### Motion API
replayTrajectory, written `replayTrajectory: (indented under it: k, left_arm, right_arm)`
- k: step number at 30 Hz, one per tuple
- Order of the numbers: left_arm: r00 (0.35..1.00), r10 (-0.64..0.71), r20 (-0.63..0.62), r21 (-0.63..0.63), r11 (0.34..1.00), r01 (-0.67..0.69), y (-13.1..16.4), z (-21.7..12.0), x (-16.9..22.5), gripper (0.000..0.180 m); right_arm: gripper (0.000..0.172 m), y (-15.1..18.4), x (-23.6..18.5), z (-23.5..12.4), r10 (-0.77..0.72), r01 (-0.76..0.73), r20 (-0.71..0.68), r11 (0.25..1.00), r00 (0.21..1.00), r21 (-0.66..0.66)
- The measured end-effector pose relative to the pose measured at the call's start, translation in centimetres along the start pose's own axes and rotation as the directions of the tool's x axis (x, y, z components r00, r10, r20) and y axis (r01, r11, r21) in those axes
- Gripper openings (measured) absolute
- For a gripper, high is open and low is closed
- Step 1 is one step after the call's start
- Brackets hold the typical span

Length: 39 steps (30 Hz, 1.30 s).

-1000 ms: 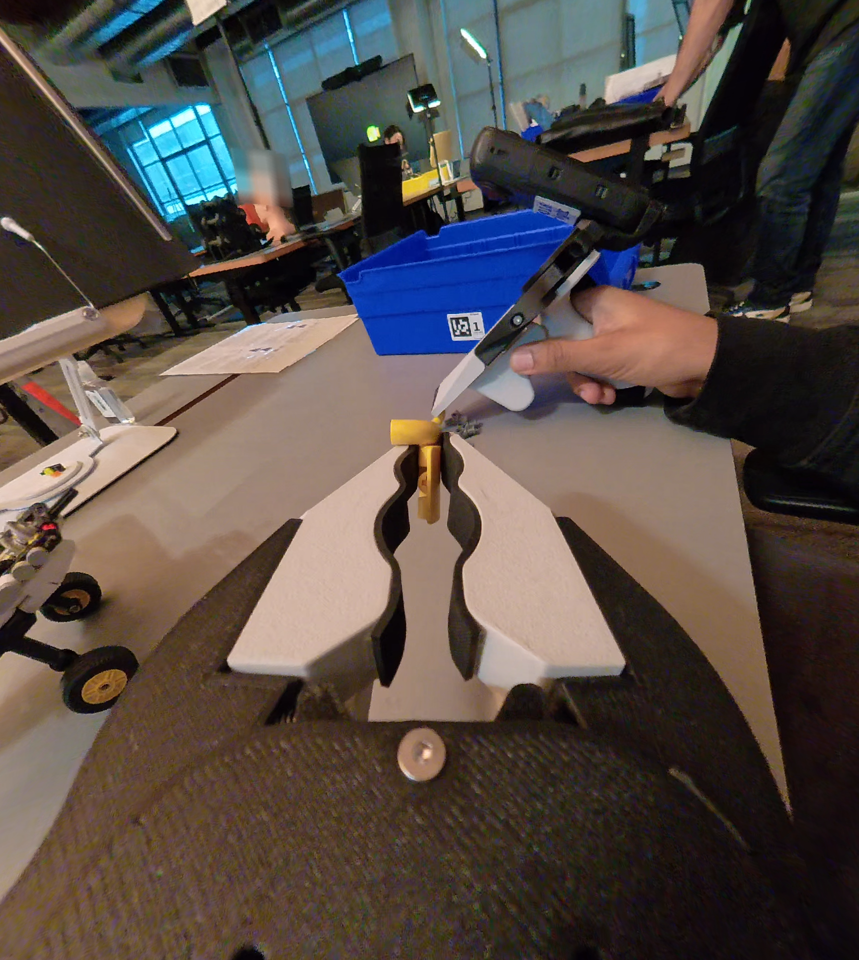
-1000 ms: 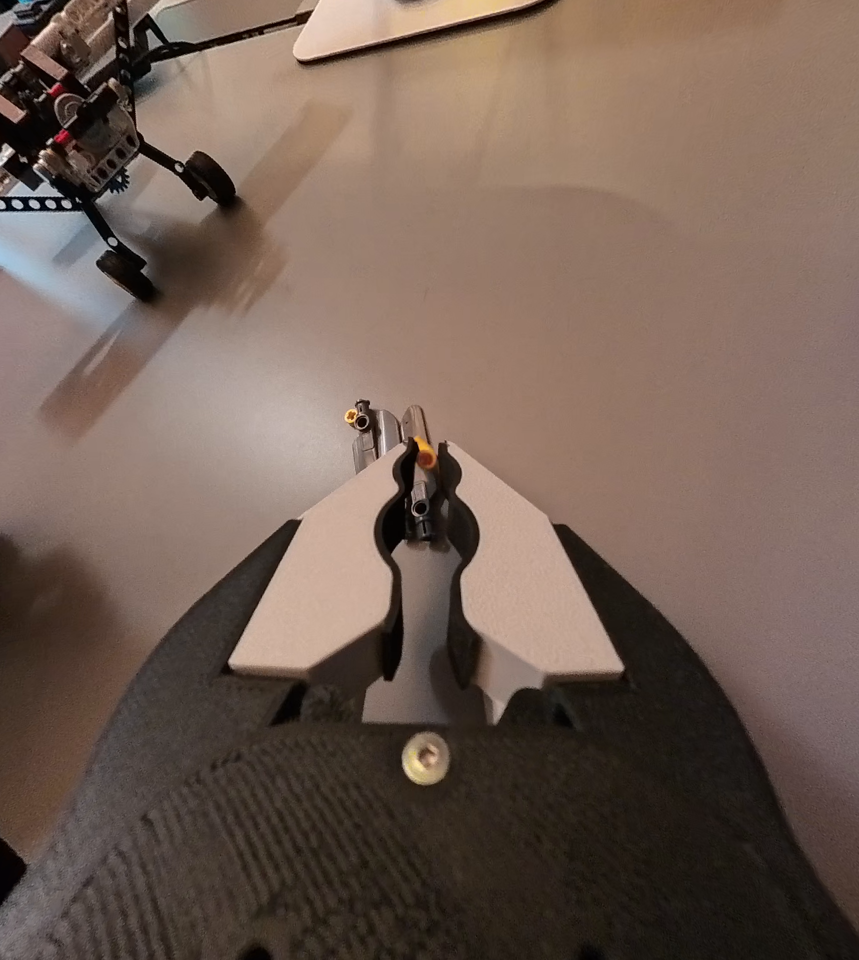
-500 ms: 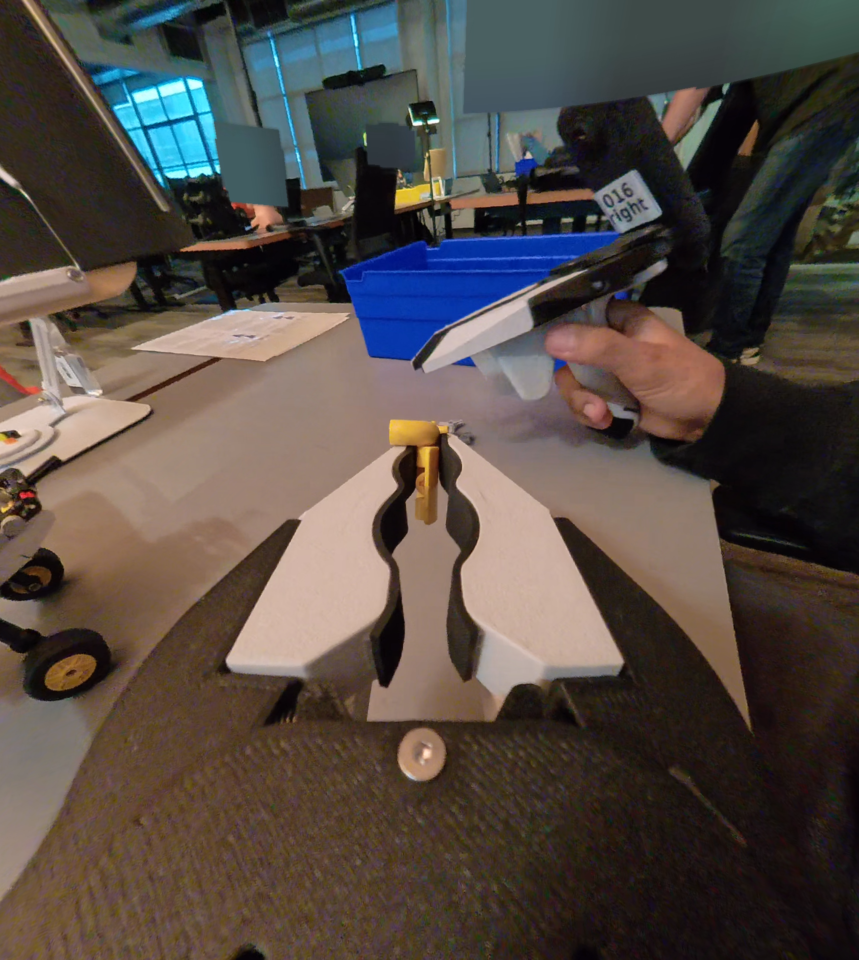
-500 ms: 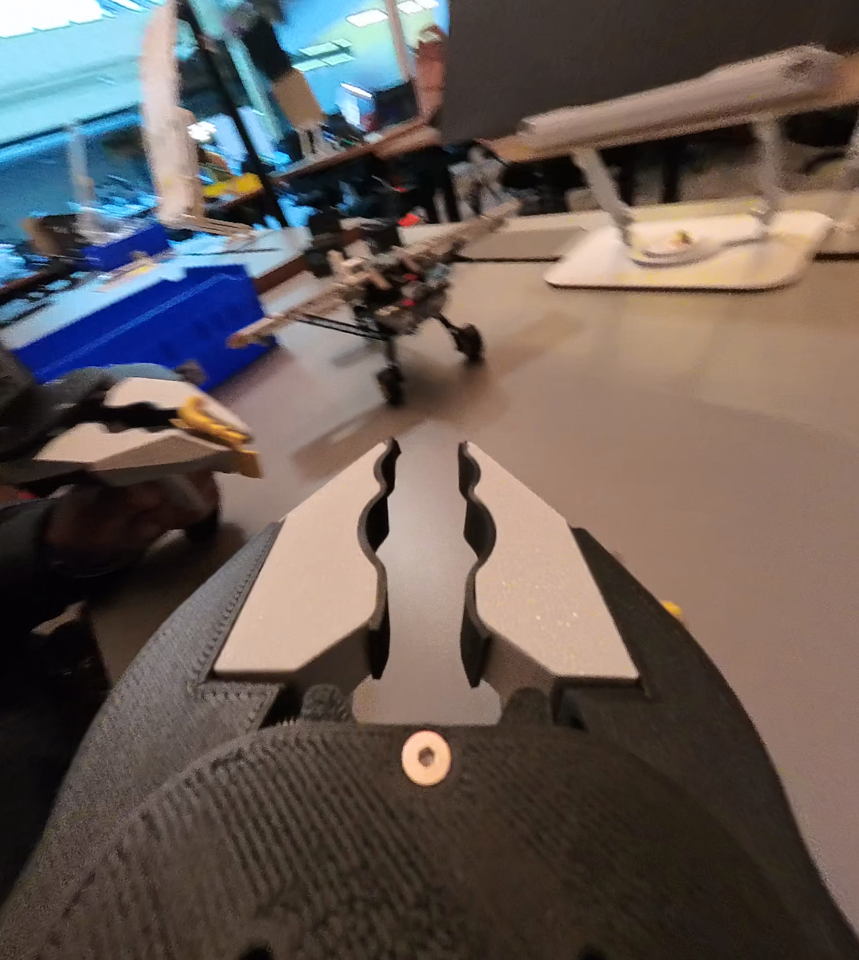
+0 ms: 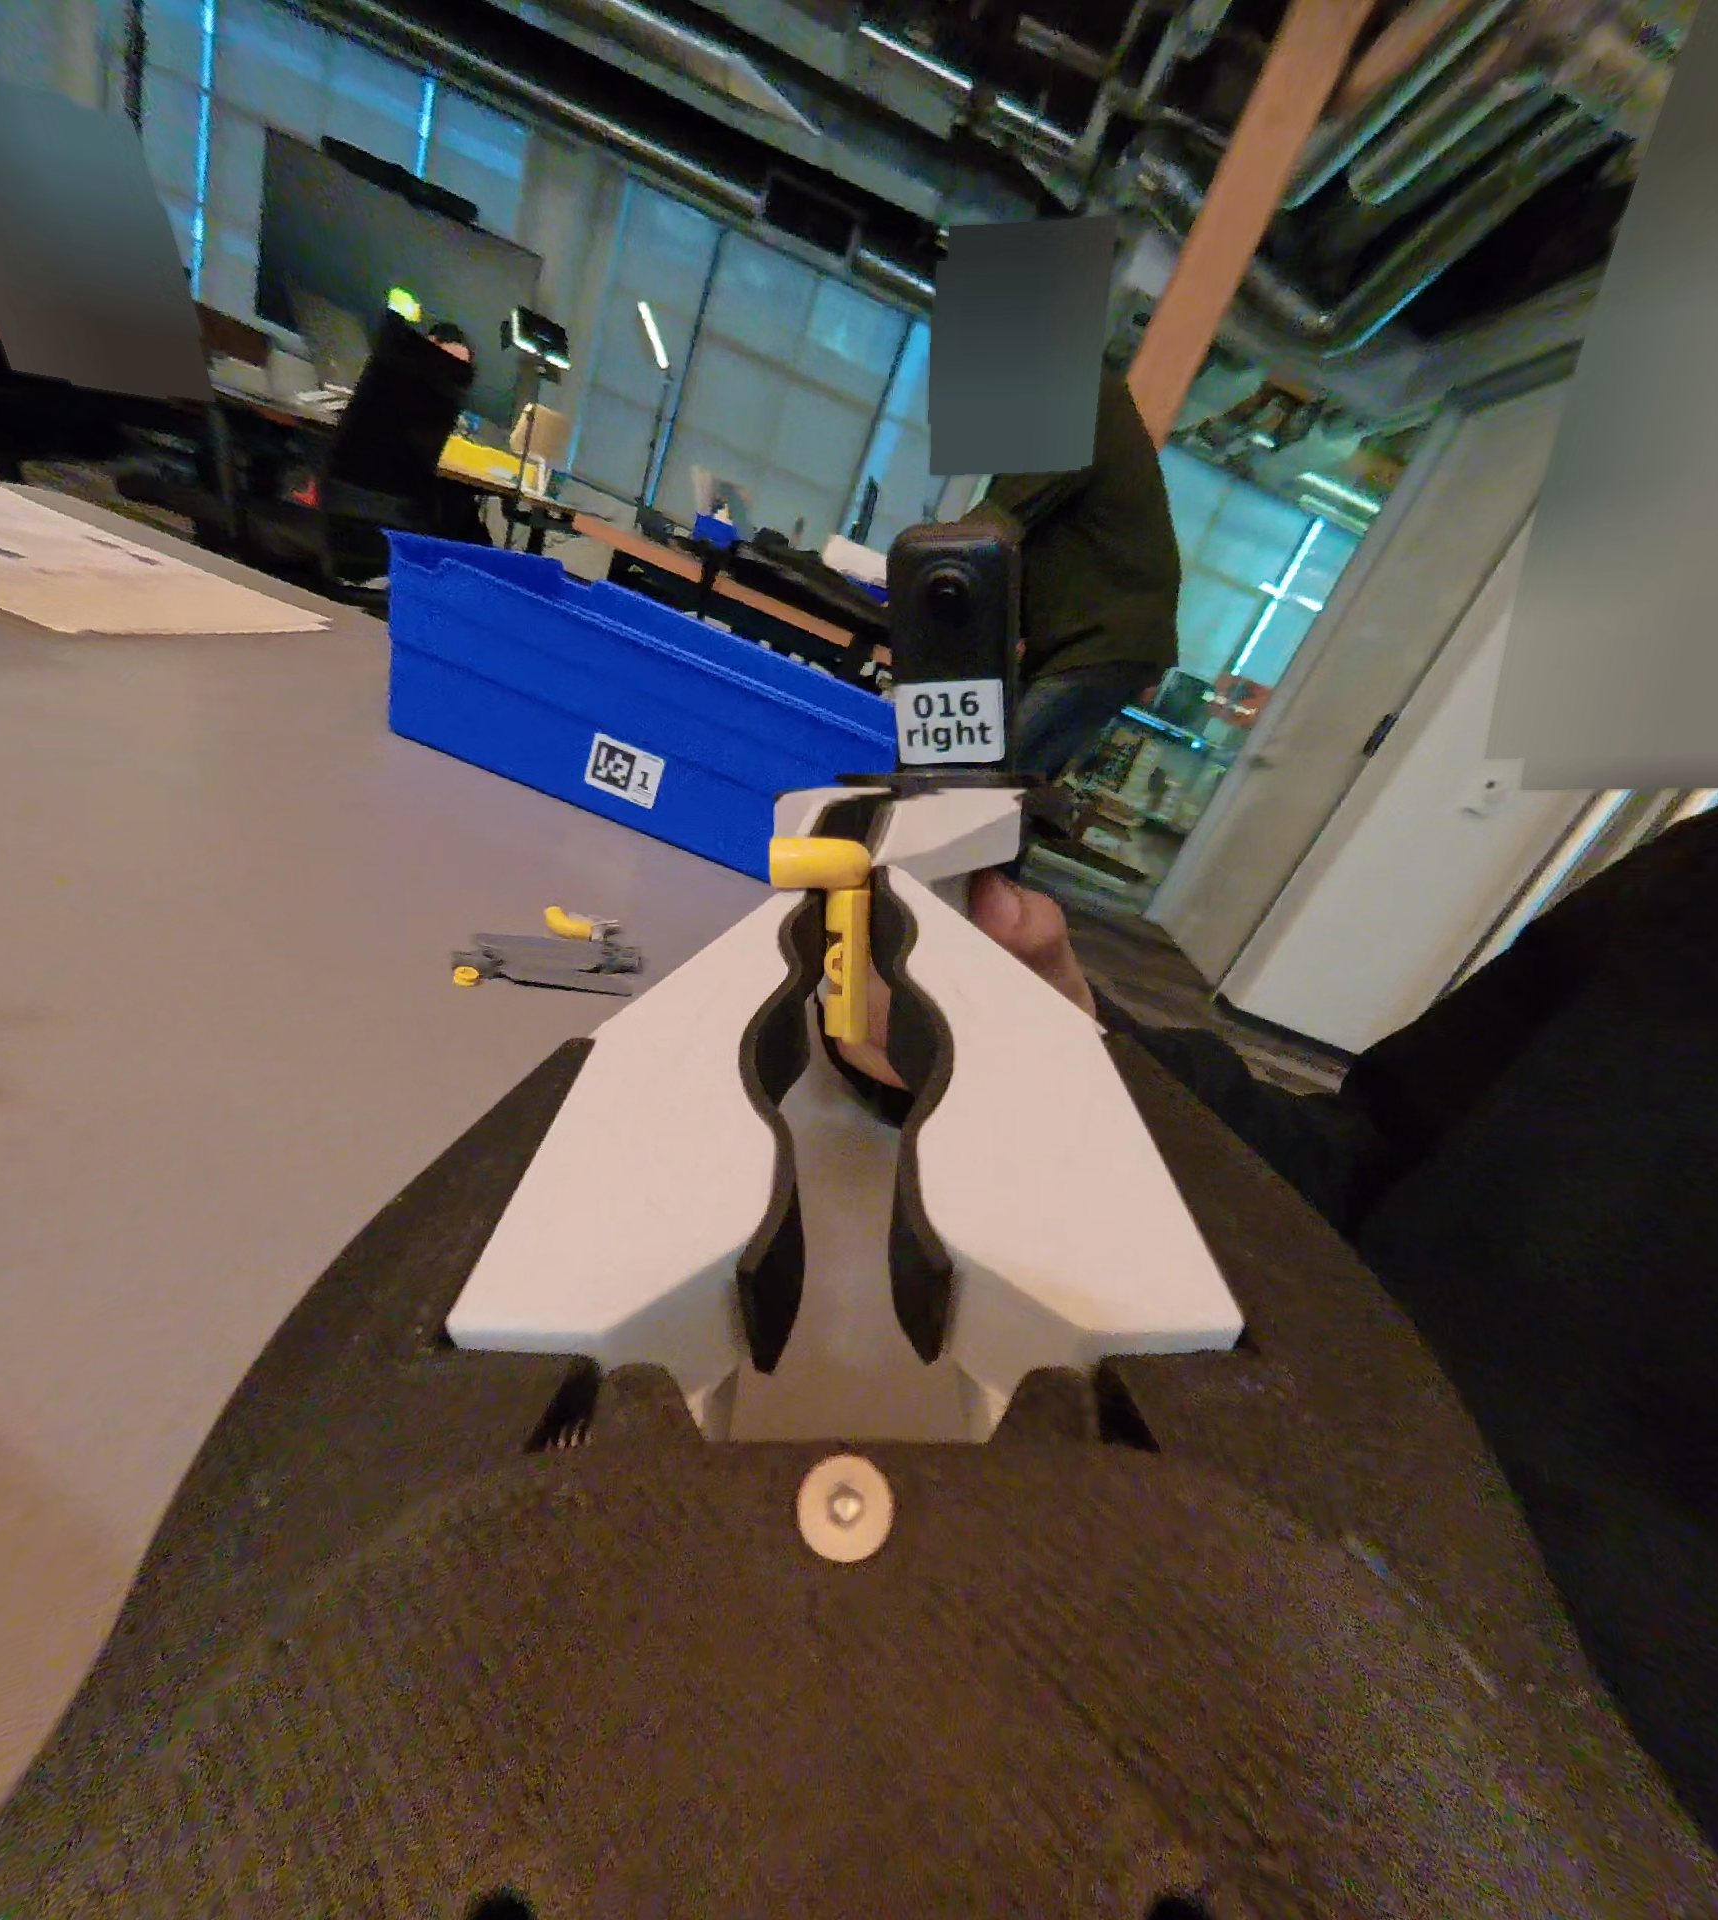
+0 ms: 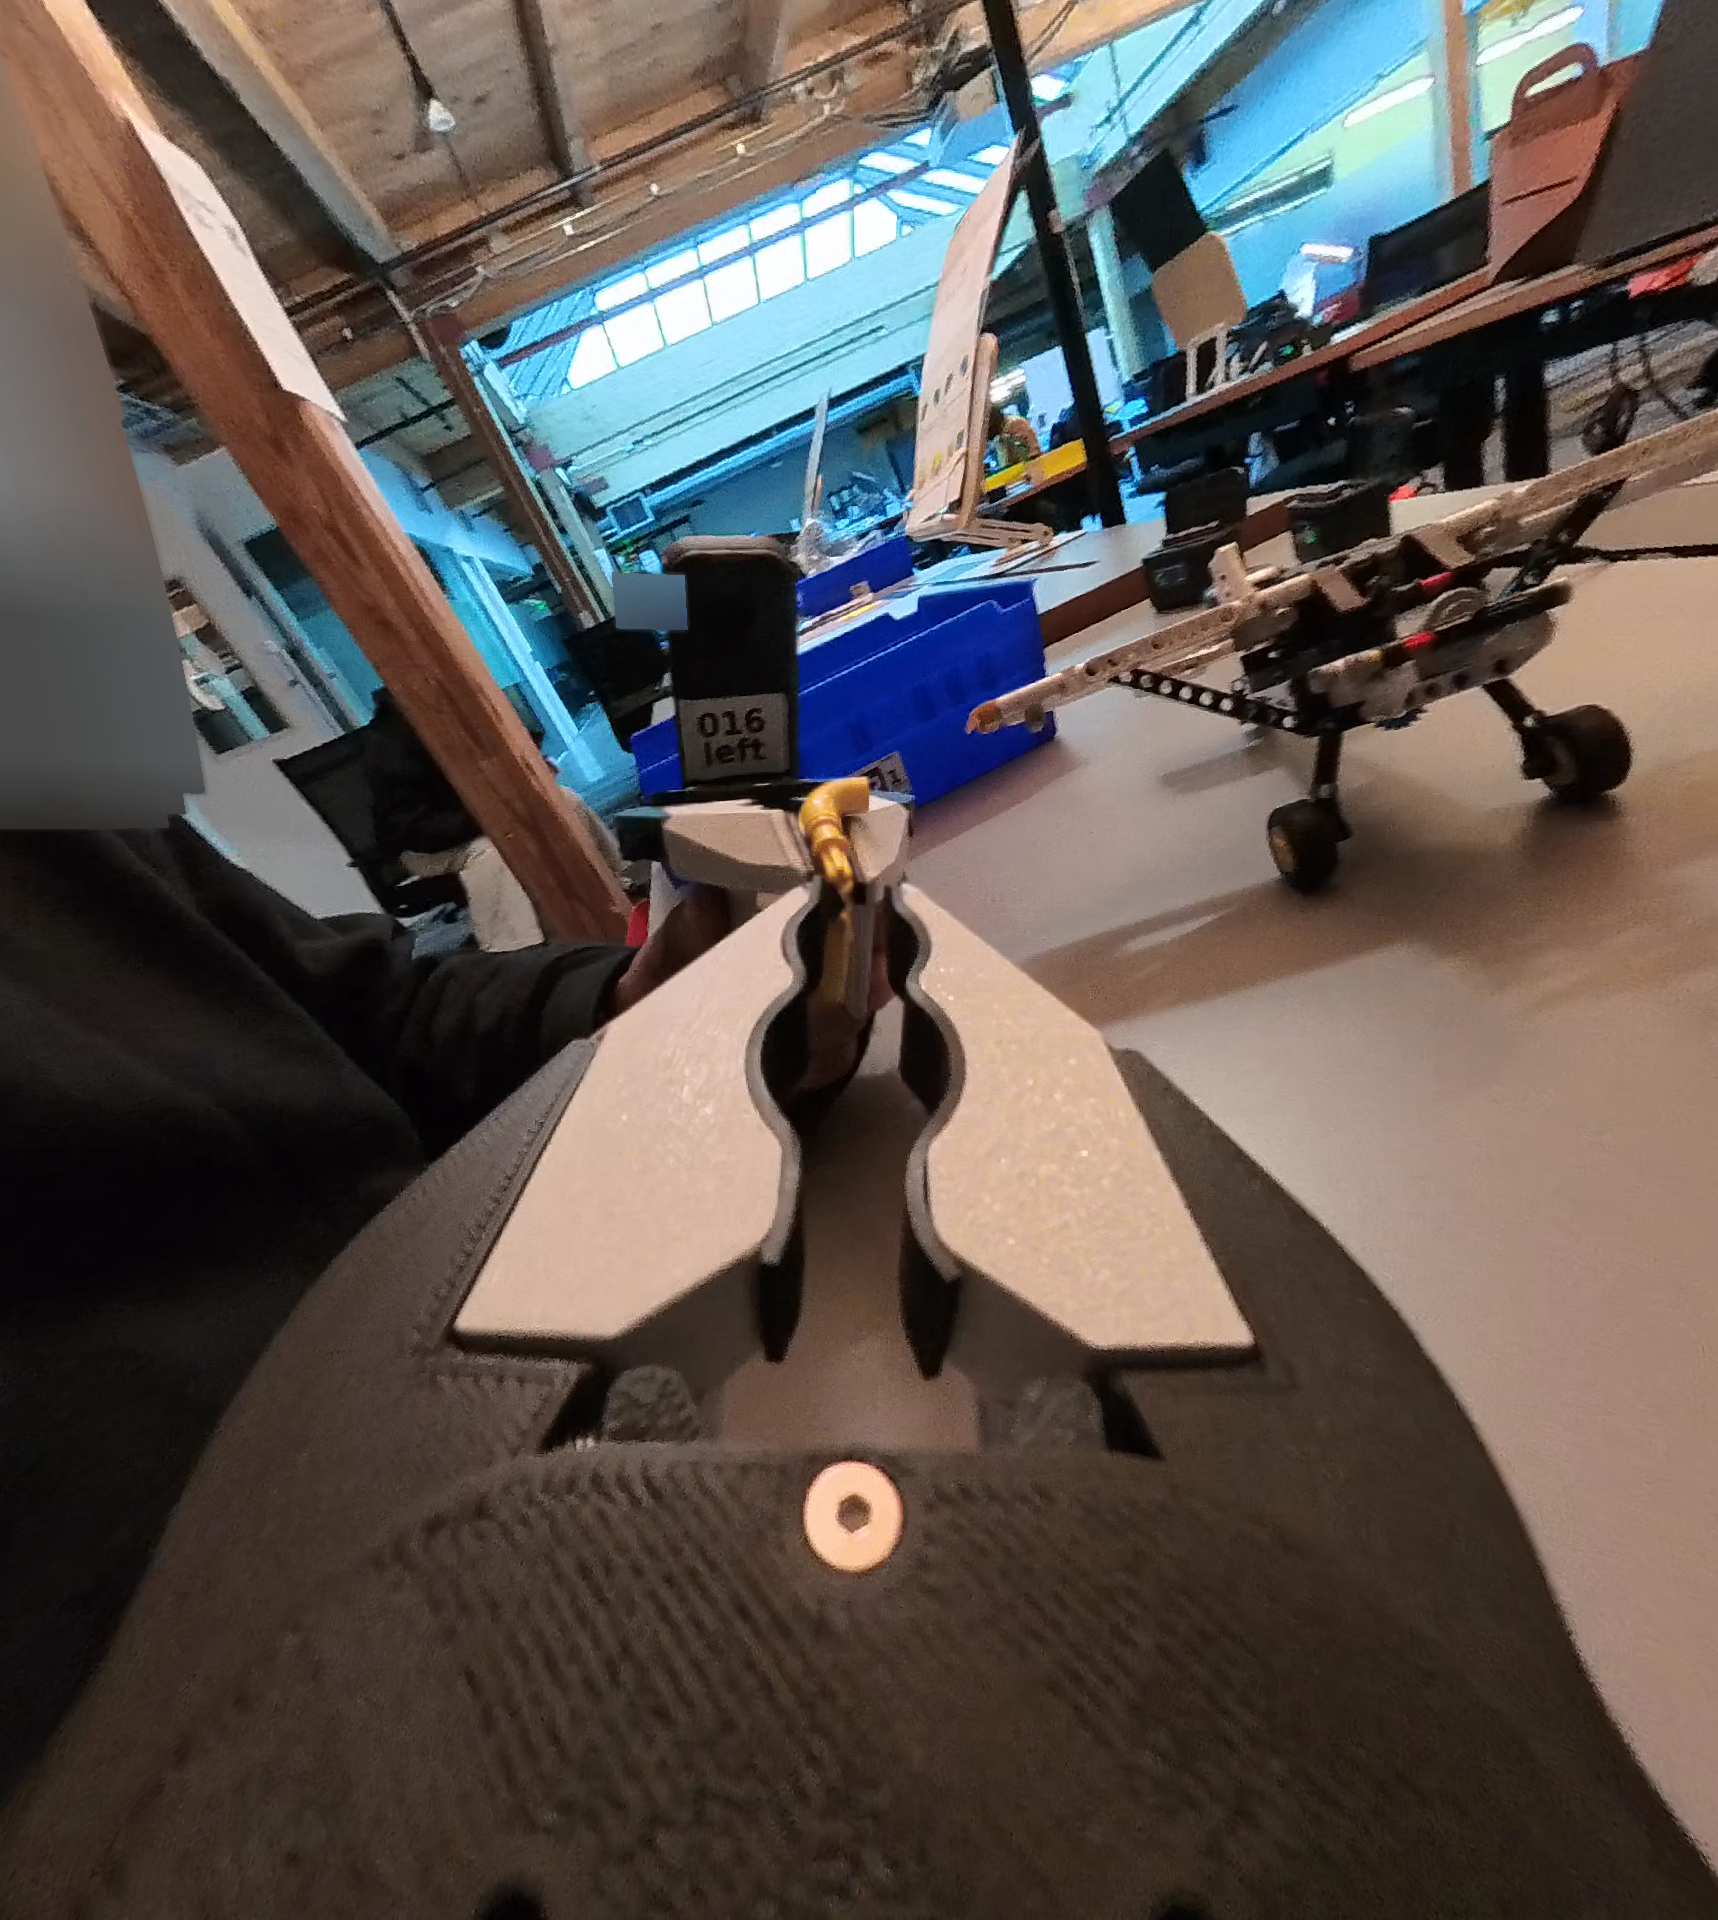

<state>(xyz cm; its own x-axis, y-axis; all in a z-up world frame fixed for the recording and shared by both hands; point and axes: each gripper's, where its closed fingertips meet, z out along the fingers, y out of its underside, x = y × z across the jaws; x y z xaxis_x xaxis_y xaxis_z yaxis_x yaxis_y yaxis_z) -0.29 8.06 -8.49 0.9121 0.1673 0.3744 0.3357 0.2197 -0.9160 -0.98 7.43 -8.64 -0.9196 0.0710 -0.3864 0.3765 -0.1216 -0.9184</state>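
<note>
My left gripper (image 5: 844,904) is shut on a yellow L-shaped piece (image 5: 819,862): a flat bar sits between the pads and an elbow tube sticks out sideways above the fingertips. My right gripper (image 6: 853,904) faces it tip to tip. Its fingers stand narrowly apart and close against the bar of the same yellow piece (image 6: 834,810). The right gripper also shows in the left wrist view (image 5: 870,826), just behind the elbow. The left gripper shows in the right wrist view (image 6: 813,842). A hand holds each gripper. Both are raised above the grey table (image 5: 159,935).
A small grey assembly with yellow bits (image 5: 543,956) lies on the table to the left. A blue bin (image 5: 543,675) stands behind it, with a paper sheet (image 5: 55,571) farther left. A brick-built aeroplane on wheels (image 6: 1406,634) stands on the table at the right. People stand beyond. My two grippers' fingertips are within a few centimetres of each other.
My right gripper let go of the grey assembly on the table, opened, swung up to face my left gripper and closed in on the yellow piece. My left gripper kept its hold and tilted upward.
</note>
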Motion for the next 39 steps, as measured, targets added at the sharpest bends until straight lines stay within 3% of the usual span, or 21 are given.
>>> replayTrajectory:
  k: [6,13,23,28,33,39]
  left_arm:
    - [0.995,-0.059,-0.084,-0.006,0.998,0.059,0.2,0.2,1.0,0.004]
    - [0.953,-0.226,-0.201,-0.026,0.974,0.225,0.2,0.2,1.6,0.004]
    - [0.966,-0.195,-0.168,-0.019,0.981,0.195,0.3,0.3,1.3,0.004]
    - [0.969,-0.193,-0.155,0.031,0.979,0.200,-0.5,0.0,1.0,0.004]
    - [0.967,-0.204,-0.152,0.049,0.976,0.214,-0.7,-0.1,0.9,0.004]
    - [0.964,-0.236,-0.127,0.094,0.964,0.248,-1.3,-0.6,-0.1,0.017]
  right_arm:
    - [0.005,-0.1,-1.0,-0.3,0.010,-0.012,0.084,1.000,0.996,0.029]
    - [0.004,-0.2,-2.0,-0.4,0.068,-0.077,0.189,0.996,0.980,0.040]
    - [0.002,0.0,-1.6,-0.3,0.039,-0.045,0.142,0.998,0.989,0.040]
    - [0.024,0.3,-1.6,-0.1,0.096,-0.101,0.162,0.995,0.982,0.019]
    - [0.001,1.0,-1.5,0.6,0.102,-0.099,0.136,0.995,0.986,-0.023]
    - [0.000,0.5,-1.7,0.1,0.115,-0.118,0.163,0.993,0.980,0.008]
